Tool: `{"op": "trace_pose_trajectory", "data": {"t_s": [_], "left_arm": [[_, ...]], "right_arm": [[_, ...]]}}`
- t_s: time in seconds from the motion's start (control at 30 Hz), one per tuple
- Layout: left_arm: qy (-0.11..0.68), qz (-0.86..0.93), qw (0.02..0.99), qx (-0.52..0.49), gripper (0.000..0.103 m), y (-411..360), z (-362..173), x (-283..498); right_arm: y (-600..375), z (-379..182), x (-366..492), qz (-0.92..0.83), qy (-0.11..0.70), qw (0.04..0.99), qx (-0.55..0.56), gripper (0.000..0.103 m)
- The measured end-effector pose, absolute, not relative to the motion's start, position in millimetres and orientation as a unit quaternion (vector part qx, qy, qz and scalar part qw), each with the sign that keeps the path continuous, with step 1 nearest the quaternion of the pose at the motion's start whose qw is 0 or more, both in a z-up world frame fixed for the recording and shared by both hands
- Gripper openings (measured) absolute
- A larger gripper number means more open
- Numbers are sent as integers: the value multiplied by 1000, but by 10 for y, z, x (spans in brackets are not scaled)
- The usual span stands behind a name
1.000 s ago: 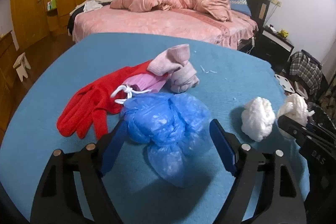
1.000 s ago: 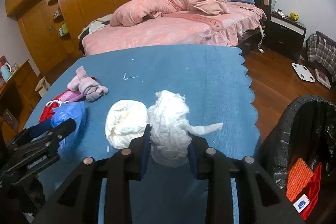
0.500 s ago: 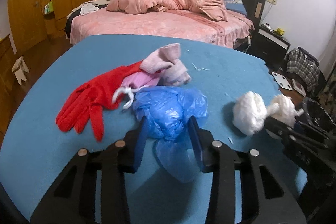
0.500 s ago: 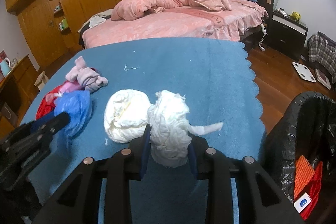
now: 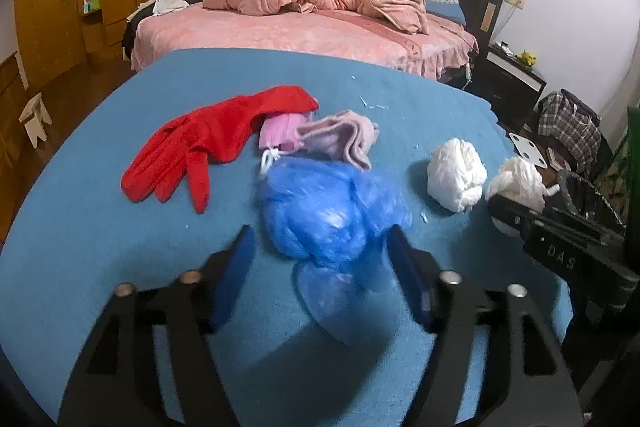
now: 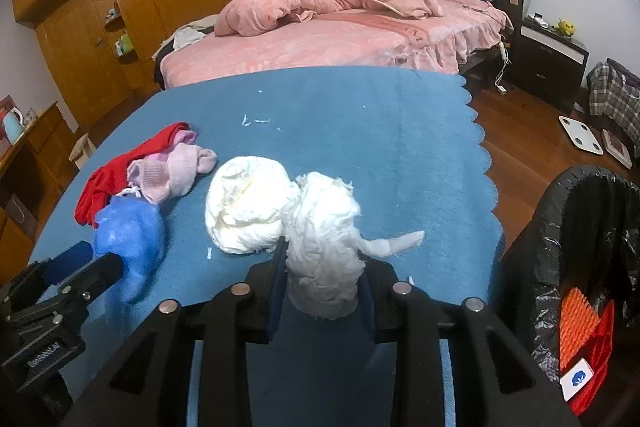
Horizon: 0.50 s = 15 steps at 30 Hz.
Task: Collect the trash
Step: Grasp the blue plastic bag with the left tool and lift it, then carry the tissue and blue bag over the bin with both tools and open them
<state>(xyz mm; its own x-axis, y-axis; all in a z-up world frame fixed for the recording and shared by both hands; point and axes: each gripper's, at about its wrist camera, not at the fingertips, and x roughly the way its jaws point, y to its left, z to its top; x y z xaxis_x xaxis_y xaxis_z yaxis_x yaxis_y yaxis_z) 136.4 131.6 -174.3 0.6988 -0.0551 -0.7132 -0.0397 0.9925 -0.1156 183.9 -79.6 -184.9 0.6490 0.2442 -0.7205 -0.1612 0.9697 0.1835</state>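
Tongs, left (image 5: 320, 263): jaws apart on either side of the blue plastic wad (image 5: 328, 211), pads clear of it; they have just been opening after pinching in on it half a second ago, and the wad lies loose between them on the bench (image 5: 100, 247).
Tongs, right (image 6: 324, 291): clamped on the white paper wad (image 6: 324, 247), as in both earlier views; wad carried clear of the bench top.
Change, reading: the left grasp appears let go or missed, so the blue wad likely needs a second closing before it can travel.
Blue plastic wad, place: just in front of the pink sock (image 5: 340, 139), near the red glove (image 5: 212, 143).
Second white wad (image 5: 456, 175): resting on the bench, beside the blue wad, on its right; not yet collected.
Bin (image 6: 580, 267): black-lined, off the bench edge, to the right of the held white wad.
Left view only: open gap around the blue wad; full spread of the glove.
Right view only: bin mouth with orange and red items inside; pads pressing the white wad.
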Motion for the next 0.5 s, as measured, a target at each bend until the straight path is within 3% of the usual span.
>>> {"op": "trace_pose_trajectory", "data": {"t_s": [0.17, 0.3, 0.37, 0.5], "left_arm": [[381, 3, 923, -56, 86, 1284, -1695, 1452], [389, 2, 920, -50, 85, 1270, -1758, 1584], [406, -8, 912, -51, 65, 1266, -1830, 1637], [402, -14, 914, -53, 55, 1284, -1833, 1622]], "right_arm": [[-810, -1863, 1849, 110, 407, 905, 55, 31], [-798, -1872, 1848, 111, 407, 905, 51, 31], [-781, -1877, 1841, 111, 408, 905, 50, 31], [-784, -1906, 1853, 110, 413, 902, 53, 31]]}}
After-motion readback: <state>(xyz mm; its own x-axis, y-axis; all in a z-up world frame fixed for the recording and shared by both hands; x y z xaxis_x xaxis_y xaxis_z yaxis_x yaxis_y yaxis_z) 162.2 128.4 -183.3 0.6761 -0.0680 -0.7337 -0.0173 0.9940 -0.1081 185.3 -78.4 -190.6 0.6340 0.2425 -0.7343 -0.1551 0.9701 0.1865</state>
